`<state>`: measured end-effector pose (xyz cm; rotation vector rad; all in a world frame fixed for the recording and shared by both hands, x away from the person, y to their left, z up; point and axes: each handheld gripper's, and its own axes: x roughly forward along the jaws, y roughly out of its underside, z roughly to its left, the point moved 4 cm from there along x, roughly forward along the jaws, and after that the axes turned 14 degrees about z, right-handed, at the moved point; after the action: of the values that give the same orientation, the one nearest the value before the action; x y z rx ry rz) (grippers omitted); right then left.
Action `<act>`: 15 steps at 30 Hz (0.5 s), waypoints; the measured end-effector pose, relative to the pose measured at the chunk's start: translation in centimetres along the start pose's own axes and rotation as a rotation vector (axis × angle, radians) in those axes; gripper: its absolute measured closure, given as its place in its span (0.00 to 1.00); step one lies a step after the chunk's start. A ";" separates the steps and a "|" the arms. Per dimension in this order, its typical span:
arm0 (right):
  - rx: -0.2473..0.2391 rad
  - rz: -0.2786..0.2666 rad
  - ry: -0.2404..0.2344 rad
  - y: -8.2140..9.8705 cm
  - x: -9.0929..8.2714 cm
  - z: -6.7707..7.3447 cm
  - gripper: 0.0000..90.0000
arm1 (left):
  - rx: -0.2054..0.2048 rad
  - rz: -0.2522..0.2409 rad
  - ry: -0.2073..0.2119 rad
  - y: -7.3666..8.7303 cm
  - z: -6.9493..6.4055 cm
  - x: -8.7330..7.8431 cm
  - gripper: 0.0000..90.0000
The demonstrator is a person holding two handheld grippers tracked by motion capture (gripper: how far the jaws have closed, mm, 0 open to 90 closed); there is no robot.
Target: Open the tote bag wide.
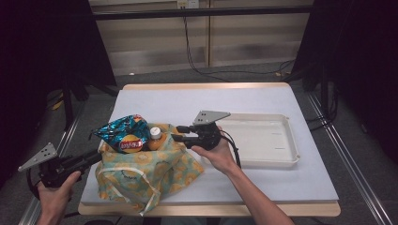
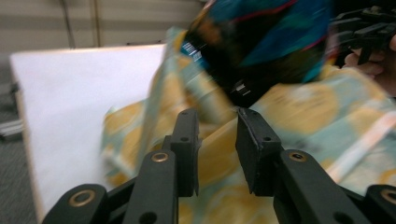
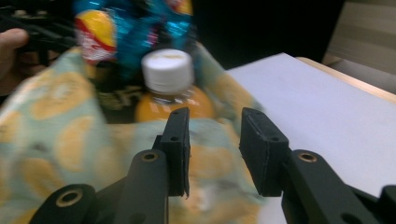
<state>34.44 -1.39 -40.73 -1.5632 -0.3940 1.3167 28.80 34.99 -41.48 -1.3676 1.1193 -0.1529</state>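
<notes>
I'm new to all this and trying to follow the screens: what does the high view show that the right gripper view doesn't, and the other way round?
High view alone: the white tray and the right gripper seen from outside, jaws apart beside the bag.

Right gripper view alone: the orange bottle's white cap up close, just beyond its own open jaws.

Both: the fruit-print cloth bag, the blue chip bag poking out, the orange bottle, and the white table.

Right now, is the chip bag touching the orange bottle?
Touching. In the high view the chip bag leans against the orange bottle's white cap inside the cloth bag; the right gripper view shows no gap either.
</notes>
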 end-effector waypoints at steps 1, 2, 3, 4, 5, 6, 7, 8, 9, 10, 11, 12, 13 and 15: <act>-0.011 -0.002 -0.009 -0.2 -0.1 0.4 0.70 | 0.012 -0.003 0.003 -0.3 -0.3 0.0 0.76; -0.018 -0.005 -0.020 -0.3 -0.2 0.8 0.71 | 0.019 -0.008 0.010 -0.6 -0.7 0.1 0.76; -0.025 -0.006 -0.031 -0.4 -0.2 1.2 0.71 | 0.030 -0.008 0.018 -0.8 -1.0 0.2 0.75; -0.029 -0.005 -0.043 -0.5 -0.3 1.6 0.71 | 0.032 -0.010 0.014 -0.9 -1.3 0.3 0.74; -0.029 -0.005 -0.043 -0.5 -0.3 1.6 0.71 | 0.032 -0.010 0.014 -0.9 -1.3 0.3 0.74; -0.032 -0.004 -0.053 -0.6 -0.3 1.9 0.71 | 0.039 -0.013 0.025 -1.1 -1.6 0.4 0.74; -0.038 -0.006 -0.071 -0.7 -0.1 2.3 0.70 | 0.043 -0.019 0.031 -1.3 -1.8 0.4 0.73; -0.053 -0.001 -0.097 -0.7 0.2 3.1 0.69 | 0.057 -0.018 0.033 -1.6 -2.2 0.5 0.72; -0.058 0.003 -0.112 -0.8 0.4 3.5 0.68 | 0.057 -0.021 0.038 -1.8 -2.5 0.5 0.71; -0.068 0.008 -0.124 -0.9 0.7 3.9 0.67 | 0.057 -0.021 0.038 -1.8 -2.5 0.5 0.70; -0.076 0.012 -0.142 -0.9 0.8 4.3 0.66 | 0.080 -0.010 0.039 -2.1 -2.8 0.7 0.70; -0.082 0.017 -0.156 -1.0 1.0 4.6 0.64 | 0.074 -0.011 0.044 -2.2 -3.0 0.7 0.69; -0.088 0.022 -0.167 -1.1 1.2 4.9 0.63 | 0.088 -0.004 0.055 -2.3 -3.1 0.8 0.68; -0.098 0.035 -0.198 -1.1 1.6 5.4 0.60 | 0.084 -0.005 0.063 -2.3 -3.3 1.0 0.65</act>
<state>30.66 2.95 -40.11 -1.5307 -0.5643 1.5048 28.14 31.38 -39.46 -1.2985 1.1496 -0.2451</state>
